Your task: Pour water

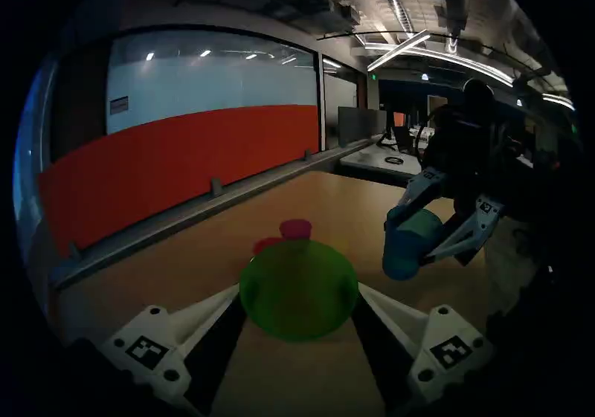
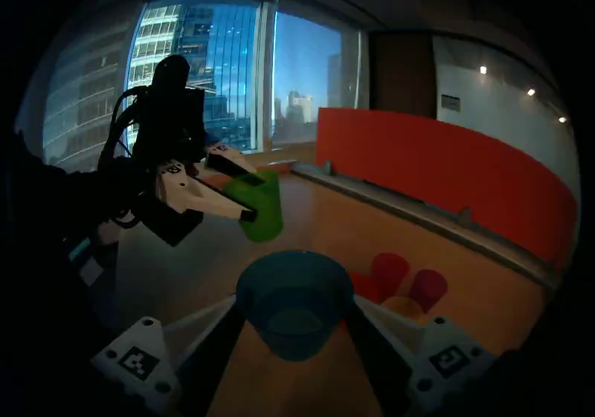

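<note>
Closest to the lens in the left gripper view is the green cup (image 1: 299, 289). The left gripper (image 1: 299, 292) pinches it, one of the fingers against each side of its wall. In the right gripper view the blue cup (image 2: 295, 302) sits the same way in the right gripper (image 2: 295, 303), with the fingers pressed to both flanks. A paler patch low inside the blue cup may be water, but I cannot tell for sure.

Both cups are held up off the wooden bench (image 1: 186, 261). They sit near each other with a clear gap between them, and neither rim is over the other. The green cup looks roughly upright. The blue one leans slightly as seen from the left gripper view. A few red cups (image 2: 390, 270) stand on the bench beyond and take no part.

I judge the step in hand to be the approach before the pour: both cups are gripped and lifted, but no liquid is passing. Which cup is the source is not clear. If it is the blue one, the next move calls for bringing its lip above the green cup's mouth. The green cup should be held level and steady while the blue one tips slowly, so the stream lands inside and not on the bench.
</note>
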Tool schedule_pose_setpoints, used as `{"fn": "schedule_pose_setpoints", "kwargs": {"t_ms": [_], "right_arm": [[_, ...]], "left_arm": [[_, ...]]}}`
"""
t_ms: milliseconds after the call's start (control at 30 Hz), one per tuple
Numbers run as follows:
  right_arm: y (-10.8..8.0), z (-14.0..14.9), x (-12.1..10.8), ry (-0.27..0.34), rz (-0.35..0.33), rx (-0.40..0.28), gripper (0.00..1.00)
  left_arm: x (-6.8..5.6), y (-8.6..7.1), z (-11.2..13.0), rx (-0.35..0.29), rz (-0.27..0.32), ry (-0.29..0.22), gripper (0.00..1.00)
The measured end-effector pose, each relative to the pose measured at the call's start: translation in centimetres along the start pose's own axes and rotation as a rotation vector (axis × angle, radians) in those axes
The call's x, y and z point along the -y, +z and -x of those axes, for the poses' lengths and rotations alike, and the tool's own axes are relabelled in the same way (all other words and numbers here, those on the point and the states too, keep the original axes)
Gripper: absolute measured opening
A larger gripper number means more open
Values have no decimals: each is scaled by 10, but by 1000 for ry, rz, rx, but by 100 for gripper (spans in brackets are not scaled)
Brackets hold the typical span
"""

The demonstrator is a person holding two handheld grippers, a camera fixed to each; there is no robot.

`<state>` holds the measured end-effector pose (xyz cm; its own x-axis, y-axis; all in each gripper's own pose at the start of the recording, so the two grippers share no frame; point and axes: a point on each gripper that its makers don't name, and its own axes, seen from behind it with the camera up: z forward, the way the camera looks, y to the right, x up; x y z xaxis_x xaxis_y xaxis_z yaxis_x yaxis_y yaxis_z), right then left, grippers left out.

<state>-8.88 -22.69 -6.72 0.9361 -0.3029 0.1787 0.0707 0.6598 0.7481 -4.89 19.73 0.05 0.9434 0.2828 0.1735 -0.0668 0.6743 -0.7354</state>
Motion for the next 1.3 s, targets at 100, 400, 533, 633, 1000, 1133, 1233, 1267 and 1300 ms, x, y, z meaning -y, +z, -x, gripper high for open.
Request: {"fn": "schedule_pose_setpoints", "kwargs": {"t_ms": [100, 400, 533, 633, 1000, 1133, 1233, 1267, 1300], "right_arm": [[-3, -6, 2, 2, 1, -24, 90], [-9, -24, 6, -2, -5, -93, 90], [-10, -30, 5, -1, 0, -119, 89], [-11, -34, 4, 2, 2, -137, 89], [-12, -48, 4, 8, 1, -179, 89], [-13, -52, 2, 4, 5, -187, 89], [-14, -54, 0, 1, 6, -191, 89], [-14, -55, 0, 0, 6, -192, 89], [-14, -55, 0, -2, 6, -193, 89]], "left_arm": [[-1, -4, -2, -11, -1, -5, 87], [-4, -11, -13, -41, -8, -4, 87], [-5, -14, -18, -61, -9, -8, 87], [-6, -15, -22, -77, -9, -14, 87], [-8, -19, -30, -133, -15, -33, 87], [-10, -20, -34, -163, -15, -43, 87], [-10, -20, -36, -184, -20, -47, 87], [-10, -20, -37, -190, -22, -48, 87], [-11, -21, -37, -196, -23, -48, 87]]}}
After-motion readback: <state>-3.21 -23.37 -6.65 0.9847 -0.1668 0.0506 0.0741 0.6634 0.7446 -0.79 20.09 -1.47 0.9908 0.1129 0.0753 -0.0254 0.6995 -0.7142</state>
